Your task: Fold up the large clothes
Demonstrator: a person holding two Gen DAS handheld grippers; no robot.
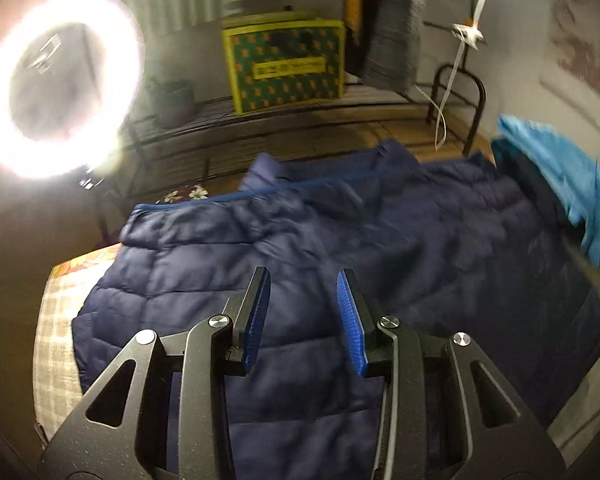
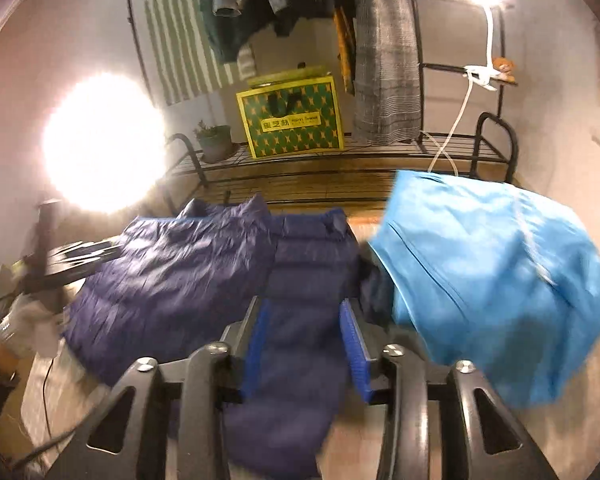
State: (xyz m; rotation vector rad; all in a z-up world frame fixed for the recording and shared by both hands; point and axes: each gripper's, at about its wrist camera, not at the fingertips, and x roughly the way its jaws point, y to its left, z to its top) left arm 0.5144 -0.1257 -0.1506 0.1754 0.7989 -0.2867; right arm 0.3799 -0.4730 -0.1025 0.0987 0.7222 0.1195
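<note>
A dark navy quilted puffer jacket [image 1: 300, 264] lies spread across the work surface, its long axis running away from the cameras, collar end [image 1: 268, 168] toward the black wire rack [image 1: 340, 104] at the back and hem toward the viewer. In the right wrist view a sleeve or folded panel [image 2: 300, 320] runs lengthwise toward the camera. A bright blue smooth garment [image 2: 488, 272] sits bunched just beside the jacket's right edge, overlapping it. The jacket's left edge reaches a checked cloth [image 1: 56, 340] covering the surface.

The left gripper [image 1: 303, 280] hovers over the jacket's lower part, fingers spread, nothing between them. The right gripper [image 2: 302, 308] has its fingers spread too, framing the navy panel; whether they touch it is unclear.

A glaring ring light [image 1: 60, 84] stands at left.
</note>
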